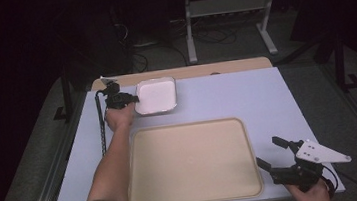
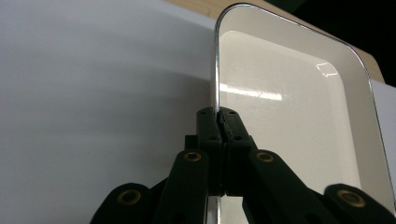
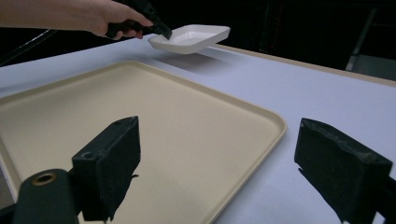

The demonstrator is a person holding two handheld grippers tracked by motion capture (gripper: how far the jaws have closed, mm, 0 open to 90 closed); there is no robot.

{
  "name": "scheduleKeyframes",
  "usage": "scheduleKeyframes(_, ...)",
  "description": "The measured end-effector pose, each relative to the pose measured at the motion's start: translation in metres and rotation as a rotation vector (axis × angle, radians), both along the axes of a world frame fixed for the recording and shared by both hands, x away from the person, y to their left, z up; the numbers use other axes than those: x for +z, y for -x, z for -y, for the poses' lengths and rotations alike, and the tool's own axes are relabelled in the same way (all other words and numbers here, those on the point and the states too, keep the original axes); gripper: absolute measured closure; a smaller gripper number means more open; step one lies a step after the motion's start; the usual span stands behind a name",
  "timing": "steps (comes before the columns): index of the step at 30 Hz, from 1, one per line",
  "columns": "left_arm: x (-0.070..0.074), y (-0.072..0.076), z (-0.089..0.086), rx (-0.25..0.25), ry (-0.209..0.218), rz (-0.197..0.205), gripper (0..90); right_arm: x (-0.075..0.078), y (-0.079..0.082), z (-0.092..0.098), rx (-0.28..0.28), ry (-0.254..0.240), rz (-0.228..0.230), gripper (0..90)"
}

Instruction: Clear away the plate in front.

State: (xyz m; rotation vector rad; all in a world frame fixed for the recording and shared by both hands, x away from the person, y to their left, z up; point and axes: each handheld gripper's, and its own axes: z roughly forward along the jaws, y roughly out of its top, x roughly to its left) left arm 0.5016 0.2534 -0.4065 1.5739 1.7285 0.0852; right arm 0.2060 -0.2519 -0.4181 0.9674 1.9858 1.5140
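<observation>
Setting: pale lavender table (image 1: 246,98) is standing in a dim room, with a grey floor and the white legs of a metal frame (image 1: 228,20) showing beyond its far edge at twelve o'clock.

Dish: white enamel dish (image 1: 156,96) is sitting toward the table's far left in the high view, at about eleven o'clock from the tray; in the right gripper view it is hanging clear of the tabletop with its shadow lying beneath it.

Left gripper: left gripper (image 1: 125,100) is clamping the dish by its rim, at nine o'clock on the dish in the high view; in the left gripper view the two black jaws are pressing together on the thin metal edge (image 2: 217,74), one pad inside the dish and one outside.

Right gripper: right gripper (image 1: 272,153) is resting near the table's near right corner, at four o'clock from the tray, its jaws standing wide apart with nothing between them.

Tray: beige tray (image 1: 189,129) is lying flat on the near half of the table, between the two hands.

Hard to make out: room beyond the table is falling into darkness, and the person's forearms are being cut off at the bottom edge of the high view.
</observation>
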Motion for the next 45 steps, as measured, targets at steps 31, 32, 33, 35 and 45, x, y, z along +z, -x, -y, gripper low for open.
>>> scheduleKeyframes(31,0.035,0.066,0.011,-0.019,0.065,0.057,88.3,-0.003,-0.006,0.000,0.037,0.002,-0.009,13.5)
scheduleKeyframes(32,0.036,0.068,0.013,-0.021,0.069,0.057,88.3,-0.003,-0.006,0.000,0.038,0.003,-0.009,13.5)
scheduleKeyframes(33,0.037,0.070,0.014,-0.022,0.073,0.060,88.3,-0.003,-0.006,0.000,0.038,0.003,-0.008,13.5)
scheduleKeyframes(35,0.037,0.076,0.017,-0.020,0.084,0.065,88.2,-0.003,-0.006,-0.001,0.037,0.004,-0.009,13.5)
scheduleKeyframes(45,0.031,0.110,0.030,-0.023,0.090,0.054,88.2,-0.002,-0.005,-0.001,0.037,0.000,-0.004,13.4)
